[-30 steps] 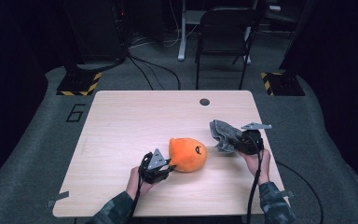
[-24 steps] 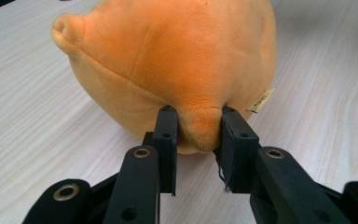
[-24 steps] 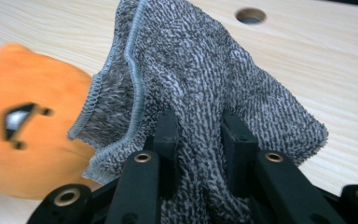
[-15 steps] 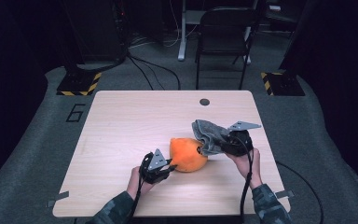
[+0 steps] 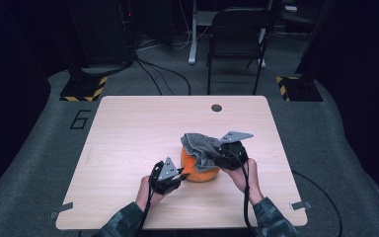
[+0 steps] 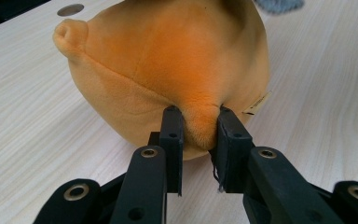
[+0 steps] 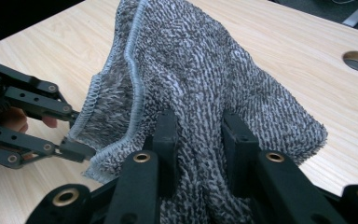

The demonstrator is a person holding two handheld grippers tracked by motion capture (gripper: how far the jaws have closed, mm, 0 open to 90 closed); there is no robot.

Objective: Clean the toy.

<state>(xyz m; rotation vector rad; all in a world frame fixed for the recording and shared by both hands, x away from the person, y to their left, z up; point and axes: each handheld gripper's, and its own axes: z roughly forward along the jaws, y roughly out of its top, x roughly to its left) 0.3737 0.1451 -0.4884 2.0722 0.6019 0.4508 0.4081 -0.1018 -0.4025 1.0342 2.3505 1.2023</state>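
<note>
Orange plush toy (image 5: 200, 170), near-centre table (image 5: 128, 128): left gripper (image 6: 198, 135) pinched a fold of its fabric. Right gripper (image 7: 198, 135) clamped the grey towel (image 5: 200, 145) draped over it. Risk: shallow pinch slipping, toy shifting under wiping.

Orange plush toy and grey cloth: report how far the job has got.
Done: the left hand-held gripper pinches a fold of the orange plush toy on the table. In hand: the right hand-held gripper holds the grey cloth draped on the toy's top. Left: probably wiping or covering it.
</note>
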